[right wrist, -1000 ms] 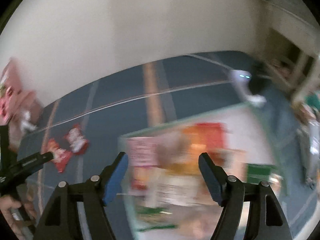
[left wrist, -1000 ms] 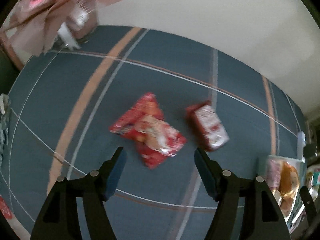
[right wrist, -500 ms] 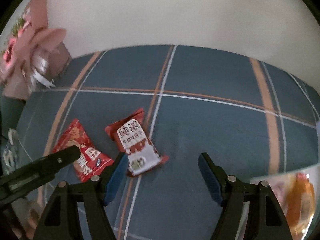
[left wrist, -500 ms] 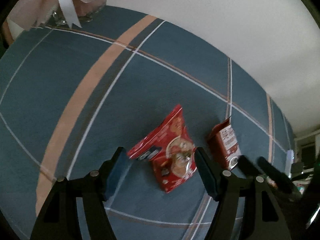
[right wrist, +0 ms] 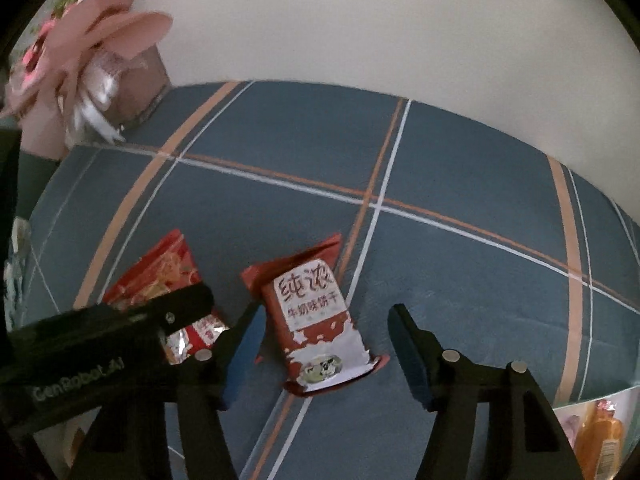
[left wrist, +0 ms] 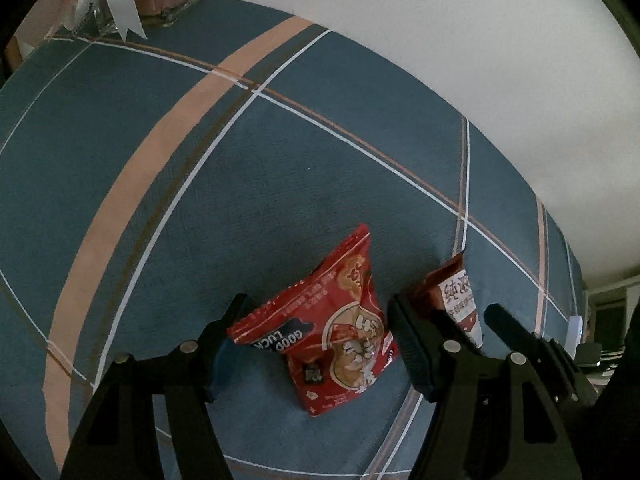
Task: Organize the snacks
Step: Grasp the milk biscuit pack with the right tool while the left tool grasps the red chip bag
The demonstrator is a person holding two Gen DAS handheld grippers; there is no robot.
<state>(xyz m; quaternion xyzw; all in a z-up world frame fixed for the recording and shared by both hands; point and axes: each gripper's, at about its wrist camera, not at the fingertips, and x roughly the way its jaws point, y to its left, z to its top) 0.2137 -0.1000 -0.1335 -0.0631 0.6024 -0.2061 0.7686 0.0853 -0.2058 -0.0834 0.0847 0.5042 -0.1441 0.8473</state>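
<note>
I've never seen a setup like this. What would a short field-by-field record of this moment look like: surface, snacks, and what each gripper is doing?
surface: blue plaid tablecloth
snack 1: red GOOD LUCK packet, lying between the open fingers of the left gripper
snack 2: red-and-white biscuit packet, lying between the open fingers of the right gripper
spacing: the two packets lie side by side, apart
grip: neither packet clamped yet
left far corner: pink flower bouquet
right near edge: tray of other snacks, only partly visible
</note>
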